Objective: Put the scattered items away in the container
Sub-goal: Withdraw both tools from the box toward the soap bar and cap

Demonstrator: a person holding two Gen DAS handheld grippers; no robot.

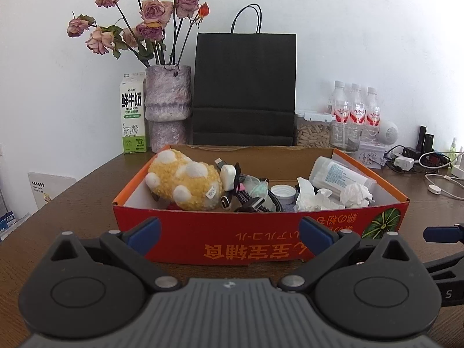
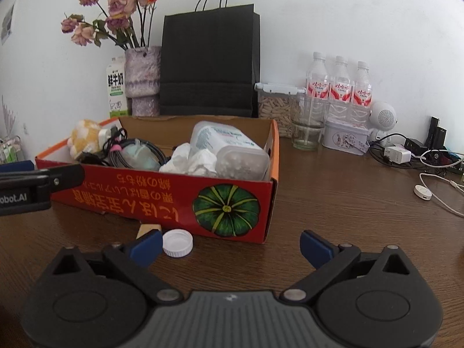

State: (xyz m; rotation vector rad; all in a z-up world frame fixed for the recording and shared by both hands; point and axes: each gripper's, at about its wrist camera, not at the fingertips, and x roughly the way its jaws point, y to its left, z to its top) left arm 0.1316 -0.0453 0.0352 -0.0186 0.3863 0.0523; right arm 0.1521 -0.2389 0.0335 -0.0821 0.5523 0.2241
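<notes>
left gripper (image 1: pixel 229 233) jaws wide, empty | right gripper (image 2: pixel 230 246) jaws wide, empty

Home: vase (image 1: pixel 167 103), milk carton (image 1: pixel 132 113).

- Red cardboard box (image 1: pixel 255 232) sits open on the brown bench (image 2: pixel 348 203), pumpkin picture on its front wall.
- Inside: yellow plush toy (image 1: pixel 182 184) at the left end, tangled cables (image 1: pixel 249 198) in the middle, crumpled tissues (image 1: pixel 333 195) and a white plastic tub (image 2: pixel 229 148) lying on its side.
- White bottle cap (image 2: pixel 177 243) lies outside, open side up, just beside the box's front.
</notes>
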